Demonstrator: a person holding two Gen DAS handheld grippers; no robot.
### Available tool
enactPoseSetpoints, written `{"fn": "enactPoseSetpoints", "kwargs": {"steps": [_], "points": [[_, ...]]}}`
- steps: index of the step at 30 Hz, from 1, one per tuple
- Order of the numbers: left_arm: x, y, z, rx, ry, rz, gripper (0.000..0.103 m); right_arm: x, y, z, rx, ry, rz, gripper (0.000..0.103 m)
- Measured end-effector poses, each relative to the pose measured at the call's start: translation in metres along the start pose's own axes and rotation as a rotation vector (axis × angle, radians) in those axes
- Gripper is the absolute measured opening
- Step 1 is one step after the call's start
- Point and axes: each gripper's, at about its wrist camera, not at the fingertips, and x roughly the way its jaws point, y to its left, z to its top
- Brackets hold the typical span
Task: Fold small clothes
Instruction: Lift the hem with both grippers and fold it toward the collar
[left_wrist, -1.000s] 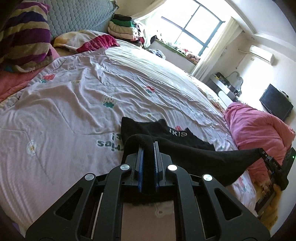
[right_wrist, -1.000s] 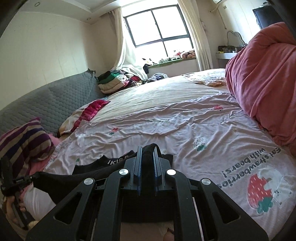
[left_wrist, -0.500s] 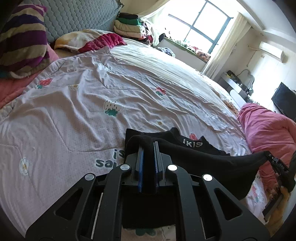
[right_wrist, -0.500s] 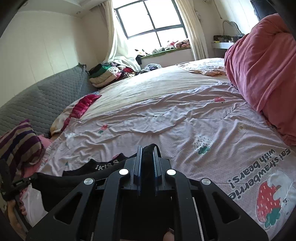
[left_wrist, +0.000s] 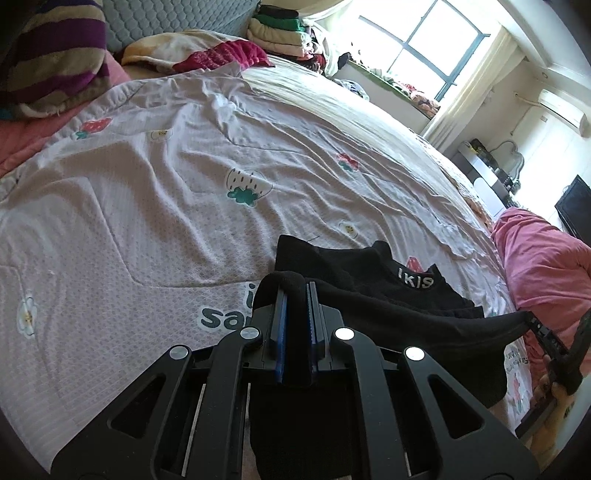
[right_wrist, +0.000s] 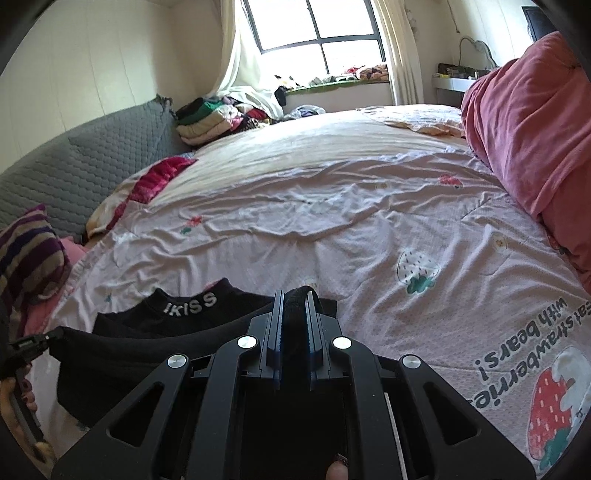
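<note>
Low in both frames, the left claw (left_wrist: 295, 295) and right claw (right_wrist: 293, 306) each pinch one end of a black sock (left_wrist: 406, 328), stretched above the bed (left_wrist: 147, 184). A matching sock (right_wrist: 192, 306) lies beneath. Likely next: lower it aligned, then fold.

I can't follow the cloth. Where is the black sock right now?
The black sock hangs stretched between the left gripper and the right gripper, just above another sock lying on the bedspread.
</note>
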Motion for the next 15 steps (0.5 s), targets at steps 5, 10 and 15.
{"fn": "enactPoseSetpoints", "kwargs": {"steps": [5, 10, 15], "points": [[0.006, -0.001, -0.003, 0.007, 0.004, 0.018, 0.006, 0.01, -0.003, -0.007, 0.006, 0.037, -0.013, 0.015], [0.0, -0.006, -0.003, 0.04, -0.021, 0.046, 0.021, 0.002, -0.003, -0.005, 0.005, 0.006, -0.015, 0.033], [-0.017, -0.011, -0.003, 0.078, -0.069, 0.063, 0.024, -0.004, -0.004, -0.005, 0.008, -0.005, -0.015, 0.033]]}}
